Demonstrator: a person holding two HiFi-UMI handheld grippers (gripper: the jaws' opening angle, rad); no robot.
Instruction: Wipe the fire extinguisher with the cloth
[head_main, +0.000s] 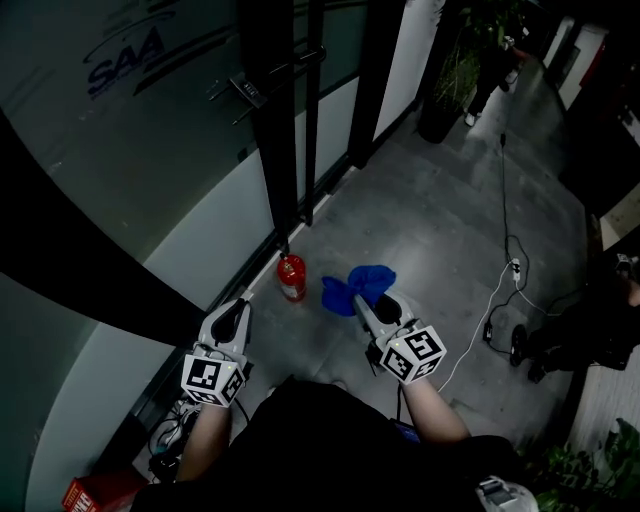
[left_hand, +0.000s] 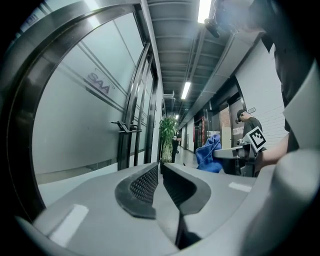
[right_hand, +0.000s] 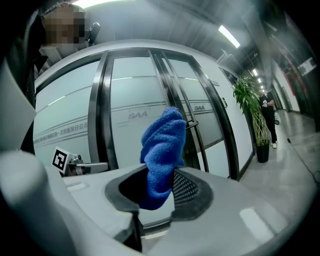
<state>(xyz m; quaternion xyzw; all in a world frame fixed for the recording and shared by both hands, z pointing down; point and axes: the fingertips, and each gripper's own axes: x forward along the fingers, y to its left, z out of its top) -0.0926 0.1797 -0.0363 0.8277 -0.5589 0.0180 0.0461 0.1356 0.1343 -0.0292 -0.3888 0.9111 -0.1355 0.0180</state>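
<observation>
Presently, my right gripper (right_hand: 160, 192) is clamped on one blue cloth (right_hand: 162, 155); the fabric is fleecy, is pinched at its lower end between the two jaw pads, and stands bunched above and beyond the jaw tips. My left gripper (left_hand: 160, 180) has its jaws pressed together with nothing between them; it is held level with the right gripper, well apart from it.

One fire extinguisher (head_main: 291, 277) is in view; it is a small red cylinder with a dark head and a pale label patch, standing upright on the grey floor (head_main: 430, 210); it lies ahead of both grippers, between their lines, somewhat nearer the left one; it stands at the foot of the dark door frame (head_main: 275, 120). The cloth hangs just to the right of the extinguisher in the head view, not touching it.

Count: fire extinguishers, one; cloths, one; grippers, two.
</observation>
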